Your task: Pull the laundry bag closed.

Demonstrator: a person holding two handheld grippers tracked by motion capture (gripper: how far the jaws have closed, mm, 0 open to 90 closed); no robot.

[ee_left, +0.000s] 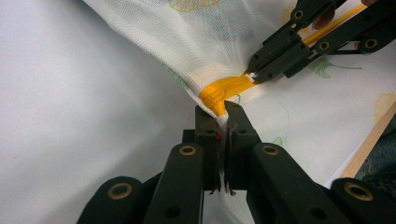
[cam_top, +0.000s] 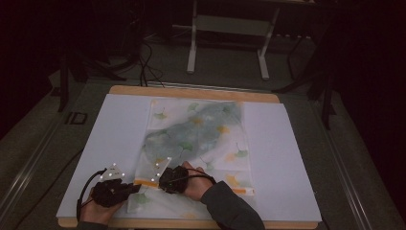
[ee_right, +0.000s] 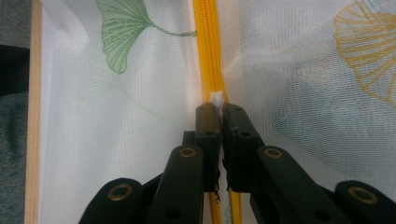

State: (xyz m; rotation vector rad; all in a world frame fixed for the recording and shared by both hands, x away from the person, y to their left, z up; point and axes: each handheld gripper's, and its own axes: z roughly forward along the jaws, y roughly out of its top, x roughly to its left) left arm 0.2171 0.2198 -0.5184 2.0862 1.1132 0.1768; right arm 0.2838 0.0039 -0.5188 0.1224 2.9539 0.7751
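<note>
A white mesh bag [cam_top: 196, 134] printed with green and yellow leaves lies flat on the white-covered table [cam_top: 105, 139], something grey-green inside it. Its yellow zipper [cam_top: 239, 190] runs along the near edge. My left gripper [cam_top: 138, 187] [ee_left: 223, 114] is shut on the bag's fabric at the bunched zipper end [ee_left: 219, 93]. Just to the right of it, my right gripper [cam_top: 156, 183] [ee_right: 219, 109] is shut on the small white zipper pull [ee_right: 216, 98], with the zipper [ee_right: 208, 46] running straight ahead of it. In the left gripper view the right gripper [ee_left: 254, 74] pinches the pull close by.
The table's wooden rim [cam_top: 191, 91] shows at the far and near edges, and the near edge [ee_left: 369, 144] lies close to both grippers. Beyond the table stand a metal frame [cam_top: 227, 38] and floor cables [cam_top: 143, 62]. White cover stretches on either side of the bag.
</note>
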